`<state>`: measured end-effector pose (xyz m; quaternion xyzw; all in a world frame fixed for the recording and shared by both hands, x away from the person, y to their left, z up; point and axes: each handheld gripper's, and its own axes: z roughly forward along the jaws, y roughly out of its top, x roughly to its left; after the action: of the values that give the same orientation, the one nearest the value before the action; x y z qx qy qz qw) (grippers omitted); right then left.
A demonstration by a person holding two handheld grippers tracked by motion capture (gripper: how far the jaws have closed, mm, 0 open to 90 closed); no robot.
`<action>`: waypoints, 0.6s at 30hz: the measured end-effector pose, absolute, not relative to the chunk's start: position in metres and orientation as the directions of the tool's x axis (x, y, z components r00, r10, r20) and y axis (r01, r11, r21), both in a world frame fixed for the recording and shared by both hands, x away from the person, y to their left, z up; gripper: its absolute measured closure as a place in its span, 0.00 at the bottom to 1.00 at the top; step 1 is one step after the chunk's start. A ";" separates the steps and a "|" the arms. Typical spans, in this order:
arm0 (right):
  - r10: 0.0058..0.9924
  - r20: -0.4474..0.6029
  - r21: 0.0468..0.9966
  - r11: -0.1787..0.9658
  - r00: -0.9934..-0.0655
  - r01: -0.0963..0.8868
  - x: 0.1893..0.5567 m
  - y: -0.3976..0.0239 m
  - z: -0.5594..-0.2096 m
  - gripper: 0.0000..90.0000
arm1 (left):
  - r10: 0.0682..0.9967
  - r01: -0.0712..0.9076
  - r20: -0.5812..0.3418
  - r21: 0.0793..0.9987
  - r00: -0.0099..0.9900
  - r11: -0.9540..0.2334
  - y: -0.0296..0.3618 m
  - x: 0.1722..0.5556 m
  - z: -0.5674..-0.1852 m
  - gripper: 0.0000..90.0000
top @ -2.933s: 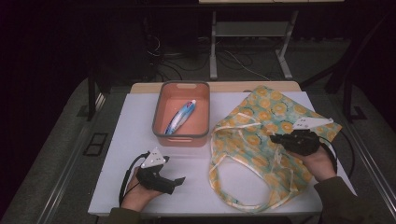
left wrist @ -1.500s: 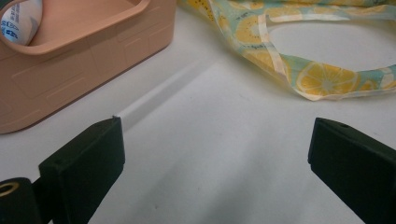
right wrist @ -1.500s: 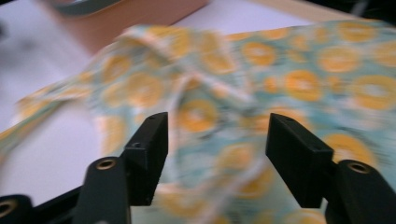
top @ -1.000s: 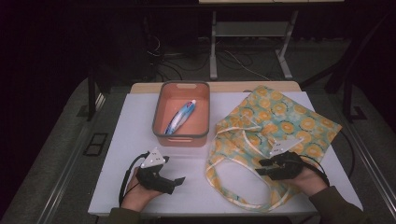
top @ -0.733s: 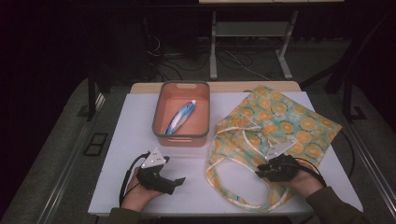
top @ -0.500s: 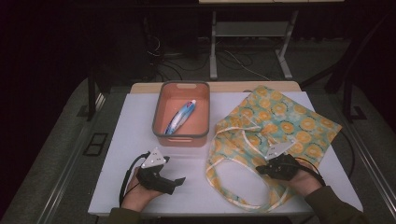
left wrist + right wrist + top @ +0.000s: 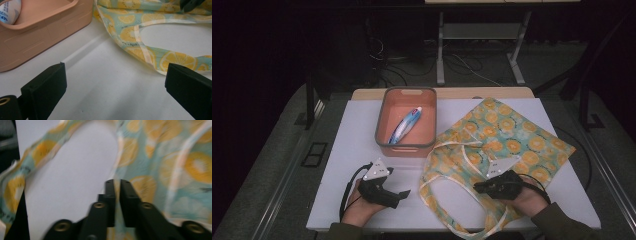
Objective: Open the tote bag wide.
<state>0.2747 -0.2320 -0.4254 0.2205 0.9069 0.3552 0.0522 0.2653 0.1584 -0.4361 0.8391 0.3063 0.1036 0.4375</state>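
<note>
White tabletop (image 7: pixel 362 130) under dim light: left of the lemon-print tote bag (image 7: pixel 507 140), my left gripper (image 7: pixel 398 196) rests with jaws spread wide on nothing. Upon the bag's near edge, my right gripper (image 7: pixel 478 188) pinches the fabric, its jaws having just eased slightly apart.

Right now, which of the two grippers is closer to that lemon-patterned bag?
The right gripper. It sits over the lemon-print bag, its jaws nearly together at the fabric by the handle loop. The left gripper rests on bare table left of the bag, jaws wide apart, clear of the cloth.
</note>
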 end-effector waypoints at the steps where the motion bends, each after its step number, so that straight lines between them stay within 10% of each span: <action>1: 0.451 0.051 0.674 0.643 -0.891 0.364 0.276 -0.234 -0.423 0.80 | 0.604 0.424 -0.095 0.797 0.791 -0.430 0.158 0.265 -0.436 0.03; 8: 0.538 0.000 0.645 0.644 -0.843 0.411 0.285 -0.240 -0.432 0.51 | 0.604 0.424 -0.094 0.796 0.792 -0.431 0.158 0.265 -0.436 0.03; 18: 0.555 0.015 0.618 0.649 -0.832 0.444 0.292 -0.241 -0.443 0.63 | 0.602 0.424 -0.095 0.795 0.793 -0.433 0.157 0.265 -0.436 0.03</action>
<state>0.2919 -0.2413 -0.4431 0.2761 0.9038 0.3150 0.0880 0.2651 0.1575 -0.4364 0.8405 0.3052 0.1018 0.4360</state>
